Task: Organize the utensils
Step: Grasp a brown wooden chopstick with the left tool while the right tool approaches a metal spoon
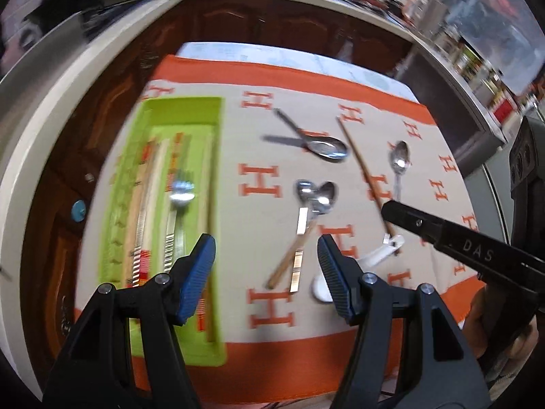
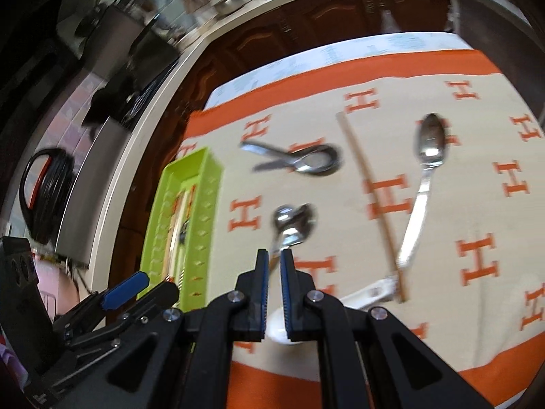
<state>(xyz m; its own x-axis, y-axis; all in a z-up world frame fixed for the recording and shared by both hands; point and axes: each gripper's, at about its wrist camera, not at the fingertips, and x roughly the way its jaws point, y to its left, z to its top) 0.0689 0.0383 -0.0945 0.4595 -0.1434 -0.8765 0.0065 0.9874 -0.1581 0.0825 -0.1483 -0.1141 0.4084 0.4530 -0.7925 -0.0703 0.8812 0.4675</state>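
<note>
Hovering over the orange-and-beige cloth (image 1: 259, 211), left gripper (image 1: 266, 272) spread wide and empty, right gripper (image 2: 274, 269) nearly clenched with nothing visibly between its pads, crossed spoons (image 1: 316, 197) at 12 o'clock of it, green tray (image 1: 211, 109) of utensils at 9 o'clock, loose chopstick (image 1: 364, 173) at 2 o'clock.

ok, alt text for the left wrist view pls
The left gripper hovers with its jaws open above an orange-and-beige tablecloth where several spoons and a single chopstick lie loose. A green organizer tray at left already holds utensils. The right gripper reaches in from the right.
</note>
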